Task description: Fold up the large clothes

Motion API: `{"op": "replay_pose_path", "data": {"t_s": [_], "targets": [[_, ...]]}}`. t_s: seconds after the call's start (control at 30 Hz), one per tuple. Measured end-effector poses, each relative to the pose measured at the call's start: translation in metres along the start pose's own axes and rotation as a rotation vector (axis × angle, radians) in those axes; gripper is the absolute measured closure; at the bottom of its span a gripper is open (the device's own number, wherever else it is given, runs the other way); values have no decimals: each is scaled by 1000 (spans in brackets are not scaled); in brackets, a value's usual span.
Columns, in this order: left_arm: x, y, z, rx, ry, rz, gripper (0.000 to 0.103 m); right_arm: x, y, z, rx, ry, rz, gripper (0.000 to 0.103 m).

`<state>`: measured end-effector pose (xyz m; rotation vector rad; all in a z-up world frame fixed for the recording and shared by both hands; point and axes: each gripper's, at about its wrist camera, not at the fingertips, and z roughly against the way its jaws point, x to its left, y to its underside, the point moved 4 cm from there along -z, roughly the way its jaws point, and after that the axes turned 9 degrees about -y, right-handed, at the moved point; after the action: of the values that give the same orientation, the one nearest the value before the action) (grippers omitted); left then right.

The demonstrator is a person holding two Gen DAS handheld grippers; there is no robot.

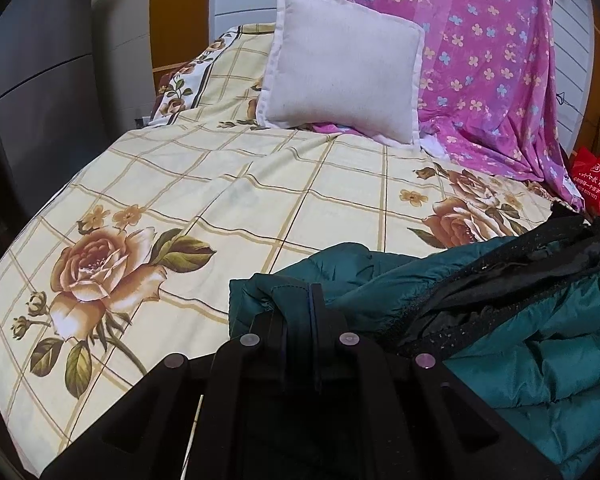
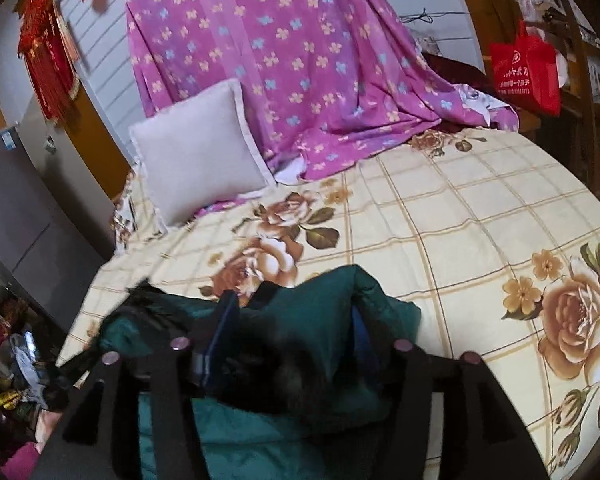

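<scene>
A white pillow (image 1: 340, 64) leans against purple floral cloth (image 1: 480, 60) on the rose-print bedsheet (image 1: 220, 184).

Home bedroom, rose-print bedsheet (image 1: 228, 184), white pillow (image 1: 340, 64), purple floral cloth (image 2: 284, 60)

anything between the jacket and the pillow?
Only bare floral bedsheet between the jacket and the pillow; both views show it.

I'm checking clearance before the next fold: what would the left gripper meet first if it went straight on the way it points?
The left gripper is already shut on a fold of the teal jacket. Straight ahead lies the floral bedsheet, then likely the white pillow; depth is hard to judge in this fisheye view.
</scene>
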<state>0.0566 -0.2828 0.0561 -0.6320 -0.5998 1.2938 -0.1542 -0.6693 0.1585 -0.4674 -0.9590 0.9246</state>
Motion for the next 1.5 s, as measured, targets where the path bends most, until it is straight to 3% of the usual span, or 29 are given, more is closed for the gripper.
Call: {"op": "replay_pose_path", "data": {"t_s": [0.13,0.2,0.27,0.37,0.43,0.53,0.63,0.7,0.77,0.87,0.97,1.1,1.23,1.37,1.5], "targets": [[0,0,-1,4,-1,0,103,14,1,10,-14,-21,27,40],[0,1,-2,8,-1,3,103,25,5,12,-21,-30,60,33],[-1,1,-3,13,-2,5,103,41,12,5,-1,-40,110,26],[-1,2,-3,17,0,6,103,65,26,-13,41,-6,214,26],[-1,2,-4,22,3,4,103,79,28,-12,-2,16,251,26],[0,1,-6,31,12,7,103,90,21,6,-115,-6,240,24],[1,0,-7,40,24,18,103,101,9,20,-168,-24,265,20],[2,-1,-8,48,34,27,103,113,6,16,-122,-63,304,19],[3,-1,-8,58,44,40,103,125,16,-5,-7,-95,340,19],[5,-3,-7,70,63,57,103,137,50,-54,158,-77,412,20],[8,-6,-6,80,86,68,103,142,74,-105,239,-60,432,27],[24,-16,-1,86,225,153,99,131,81,-169,272,48,431,27],[41,-29,7,75,360,239,87,111,87,-211,310,73,375,25],[49,-37,25,-8,327,262,70,96,87,-234,319,98,342,24],[34,-32,31,20,301,203,70,90,81,-238,335,109,302,23]]}}
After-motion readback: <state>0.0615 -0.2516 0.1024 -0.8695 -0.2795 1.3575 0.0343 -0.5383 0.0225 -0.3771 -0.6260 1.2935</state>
